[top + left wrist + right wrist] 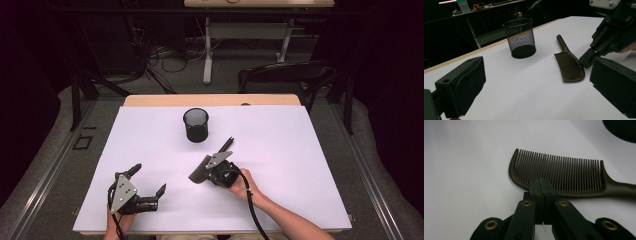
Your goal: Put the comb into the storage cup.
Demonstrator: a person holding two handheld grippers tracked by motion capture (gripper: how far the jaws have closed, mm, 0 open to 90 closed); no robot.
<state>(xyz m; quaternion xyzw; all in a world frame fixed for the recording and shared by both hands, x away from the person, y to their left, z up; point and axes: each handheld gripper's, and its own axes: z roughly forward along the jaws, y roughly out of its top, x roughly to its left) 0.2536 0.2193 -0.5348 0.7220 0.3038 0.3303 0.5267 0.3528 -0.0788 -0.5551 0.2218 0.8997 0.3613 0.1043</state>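
Observation:
A dark brown comb (pixel 200 170) lies flat on the white table cover (pixel 300 165), its handle pointing toward a black mesh cup (pixel 196 125). My right gripper (pixel 209 168) is shut, jaws pressed together, with the tips resting against the comb's spine. In the right gripper view the closed tips (pixel 540 185) overlap the spine of the comb (pixel 564 173), teeth pointing away. My left gripper (pixel 148 180) stands wide open near the front left, holding nothing. The left gripper view shows its pads (pixel 461 87) apart, with the comb (pixel 569 65), the cup (pixel 520 37) and the right gripper (pixel 586 61) beyond.
The mesh cup stands upright at the table's middle back; its rim edge shows at the top right (pixel 621 128) of the right gripper view. A wooden table edge (pixel 210 100) runs along the far side. A dark chair (pixel 285 75) and cables lie beyond.

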